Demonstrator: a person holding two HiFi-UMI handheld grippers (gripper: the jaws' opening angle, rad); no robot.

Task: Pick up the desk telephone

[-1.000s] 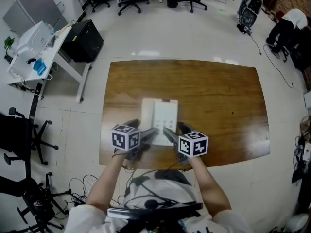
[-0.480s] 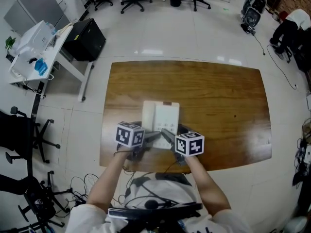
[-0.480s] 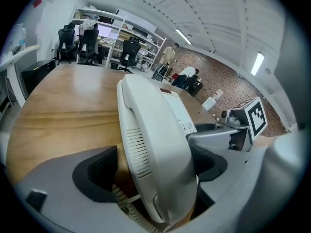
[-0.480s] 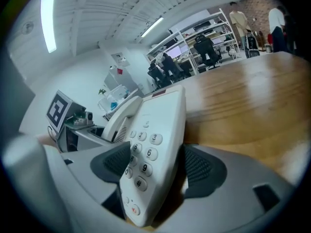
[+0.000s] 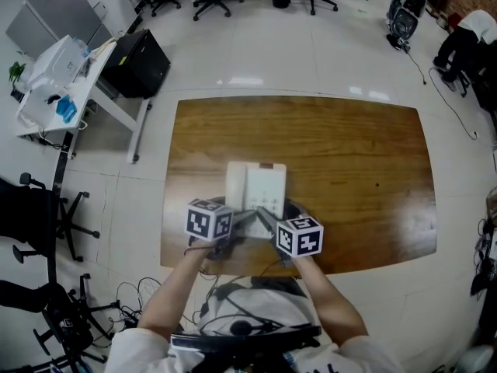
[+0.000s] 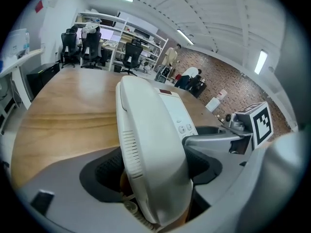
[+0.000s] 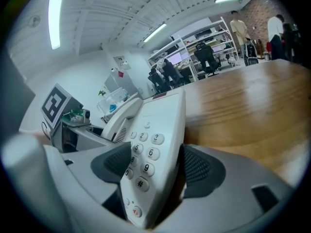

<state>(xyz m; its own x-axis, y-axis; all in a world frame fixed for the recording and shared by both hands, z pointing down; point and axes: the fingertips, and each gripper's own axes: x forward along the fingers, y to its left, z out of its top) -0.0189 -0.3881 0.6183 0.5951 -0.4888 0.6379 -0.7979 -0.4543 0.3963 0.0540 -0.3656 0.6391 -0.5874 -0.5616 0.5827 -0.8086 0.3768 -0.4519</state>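
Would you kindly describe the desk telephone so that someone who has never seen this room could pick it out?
Find the brown wooden table in the middle of the pale office floor. Near its front edge, nearest the person, sits the desk telephone. It is the only white object on the wood, with a handset along its left side and a number keypad on the right.

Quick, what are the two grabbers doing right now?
Left gripper: jaws have just been closing, now gripping the handset.
Right gripper: closed on the telephone, keypad side.
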